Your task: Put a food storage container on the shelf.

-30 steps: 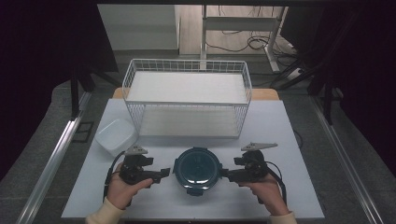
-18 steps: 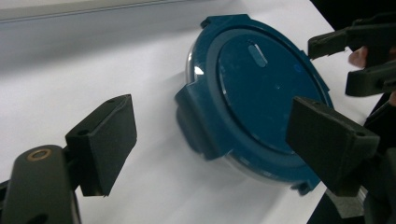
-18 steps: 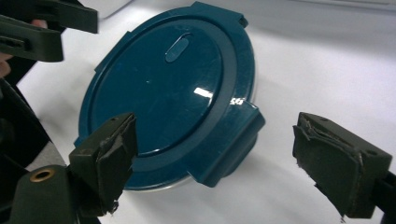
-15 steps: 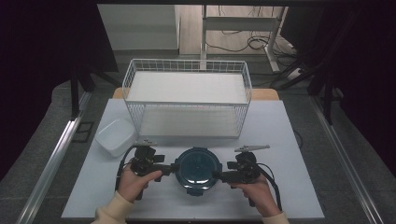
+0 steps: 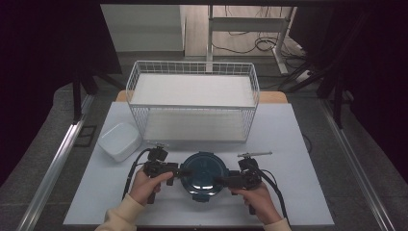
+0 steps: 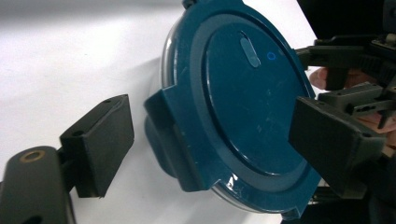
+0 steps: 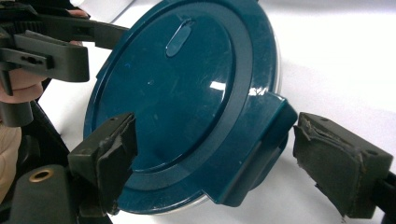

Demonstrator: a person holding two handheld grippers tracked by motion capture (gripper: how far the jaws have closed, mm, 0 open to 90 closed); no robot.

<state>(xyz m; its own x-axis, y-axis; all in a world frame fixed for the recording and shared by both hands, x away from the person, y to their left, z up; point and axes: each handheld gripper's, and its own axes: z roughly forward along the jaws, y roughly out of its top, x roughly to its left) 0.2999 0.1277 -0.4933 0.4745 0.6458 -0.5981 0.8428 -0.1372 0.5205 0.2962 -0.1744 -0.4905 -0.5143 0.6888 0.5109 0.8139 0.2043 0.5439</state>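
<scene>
My left gripper (image 5: 185,172) is spread around one latch of the blue lid (image 5: 204,172). My right gripper (image 5: 220,181) is spread around the opposite latch.

One round container with a dark blue lid (image 5: 203,175), bearing one oval tab and latch flaps of which two are seen. One white wire basket (image 5: 192,103). One white lidded box (image 5: 119,140). Two hand-held claws: left claw (image 5: 180,170) and right claw (image 5: 222,181). One white worktop (image 5: 288,144). Two hands.
</scene>
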